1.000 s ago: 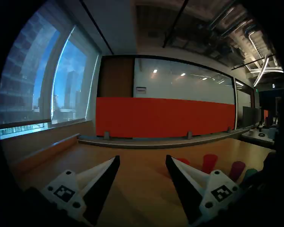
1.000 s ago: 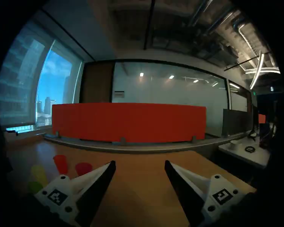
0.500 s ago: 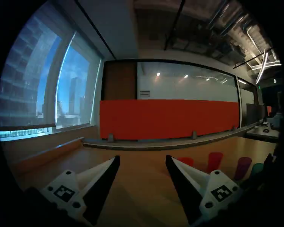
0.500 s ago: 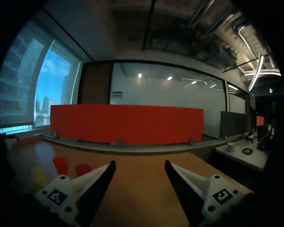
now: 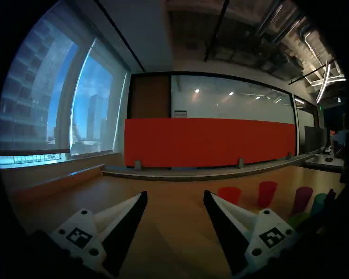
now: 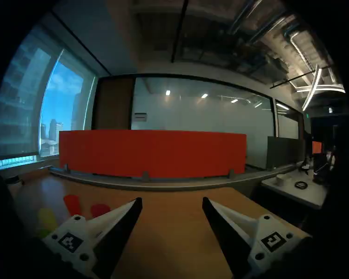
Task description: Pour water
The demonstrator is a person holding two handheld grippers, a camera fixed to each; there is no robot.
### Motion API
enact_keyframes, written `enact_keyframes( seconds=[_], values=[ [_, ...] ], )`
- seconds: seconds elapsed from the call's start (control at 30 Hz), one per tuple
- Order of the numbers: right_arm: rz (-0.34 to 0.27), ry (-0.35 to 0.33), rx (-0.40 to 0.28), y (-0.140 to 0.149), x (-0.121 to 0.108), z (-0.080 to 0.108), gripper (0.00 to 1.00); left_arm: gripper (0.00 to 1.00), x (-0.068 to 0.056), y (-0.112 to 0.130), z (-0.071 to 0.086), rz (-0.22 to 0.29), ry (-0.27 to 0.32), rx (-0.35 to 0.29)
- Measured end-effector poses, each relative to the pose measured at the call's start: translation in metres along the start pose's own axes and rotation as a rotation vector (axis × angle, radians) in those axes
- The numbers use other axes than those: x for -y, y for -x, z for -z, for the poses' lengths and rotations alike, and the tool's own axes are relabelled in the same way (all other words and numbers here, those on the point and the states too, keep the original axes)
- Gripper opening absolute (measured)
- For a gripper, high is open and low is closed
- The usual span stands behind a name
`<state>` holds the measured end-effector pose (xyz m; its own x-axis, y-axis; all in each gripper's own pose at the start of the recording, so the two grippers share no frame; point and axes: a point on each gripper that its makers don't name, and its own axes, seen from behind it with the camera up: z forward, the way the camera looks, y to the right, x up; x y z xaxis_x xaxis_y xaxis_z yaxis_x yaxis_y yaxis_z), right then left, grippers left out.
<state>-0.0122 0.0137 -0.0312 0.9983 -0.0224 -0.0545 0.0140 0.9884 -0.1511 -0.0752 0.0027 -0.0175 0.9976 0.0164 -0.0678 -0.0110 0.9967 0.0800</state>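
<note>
Several coloured plastic cups stand in a row on the wooden table (image 5: 174, 218): an orange-red cup (image 5: 229, 195), a red cup (image 5: 266, 193), a purple cup (image 5: 302, 199) and a green cup (image 5: 318, 203), all to the right of my left gripper (image 5: 174, 199), which is open and holds nothing. In the right gripper view a red cup (image 6: 73, 204), another red cup (image 6: 100, 209) and a yellow cup (image 6: 47, 218) stand at the lower left, beside my open, empty right gripper (image 6: 171, 204). Both grippers hover above the table.
A red divider panel (image 5: 207, 142) runs along the table's far edge, with a glass wall behind it. Large windows (image 5: 58, 111) are on the left. A second desk (image 6: 295, 188) with small items stands at the right.
Both views have shifted slightly. In the left gripper view the cups show more fully and sit higher. In the right gripper view the cups slid a little lower left. Both grippers stayed open.
</note>
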Motion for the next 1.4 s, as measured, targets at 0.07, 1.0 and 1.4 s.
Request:
enact_keyframes(
  seconds=[0.07,1.0,1.4],
  values=[
    [-0.002,0.001,0.0,-0.001,0.0,0.0,1.0,0.89,0.001,0.003,0.001,0.0,0.001,0.002],
    [0.002,0.008,-0.01,-0.013,0.004,0.001,1.0,0.89,0.0,0.022,0.005,-0.003,0.013,0.018],
    [0.002,0.018,-0.013,-0.014,-0.001,0.003,1.0,0.89,0.0,0.027,0.003,-0.007,0.014,0.044]
  ],
)
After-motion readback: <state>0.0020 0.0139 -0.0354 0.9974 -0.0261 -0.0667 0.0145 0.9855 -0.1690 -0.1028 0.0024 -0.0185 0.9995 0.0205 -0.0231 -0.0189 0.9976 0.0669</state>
